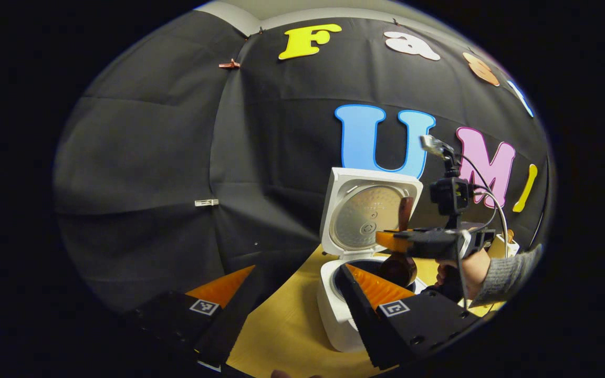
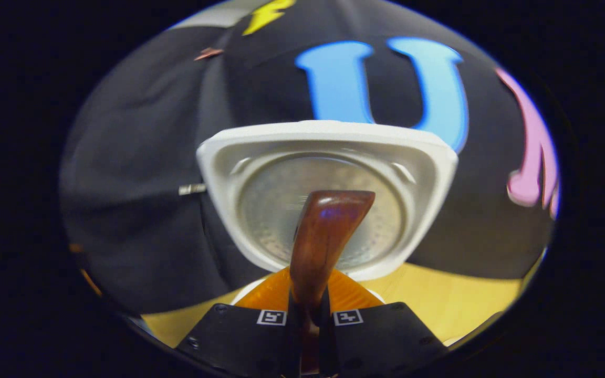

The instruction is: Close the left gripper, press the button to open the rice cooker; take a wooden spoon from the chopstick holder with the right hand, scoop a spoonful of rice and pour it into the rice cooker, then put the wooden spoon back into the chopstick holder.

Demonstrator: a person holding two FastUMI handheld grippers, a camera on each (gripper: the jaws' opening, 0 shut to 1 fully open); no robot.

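Note:
The white rice cooker [image 1: 336, 315] stands on the table with its lid [image 1: 369, 210] swung up. My left gripper [image 1: 300, 281] hangs open in front of it, nothing between its fingers. Farther off, my right gripper [image 1: 389, 240] is shut on the wooden spoon [image 1: 398, 269]. The spoon's bowl hangs down over the cooker's pot and its handle points up. In the right gripper view both fingers of my right gripper [image 2: 310, 296] press on the spoon's handle [image 2: 329, 236], which rises in front of the lid's [image 2: 329, 157] inner plate. Whether rice lies in the spoon or pot is hidden.
The table [image 1: 281, 331] is yellow wood and runs forward of the cooker. A person's hand [image 1: 473, 273] in a grey sleeve [image 1: 512, 273] holds the right gripper at the right. A small white object [image 1: 507, 244] stands behind that hand.

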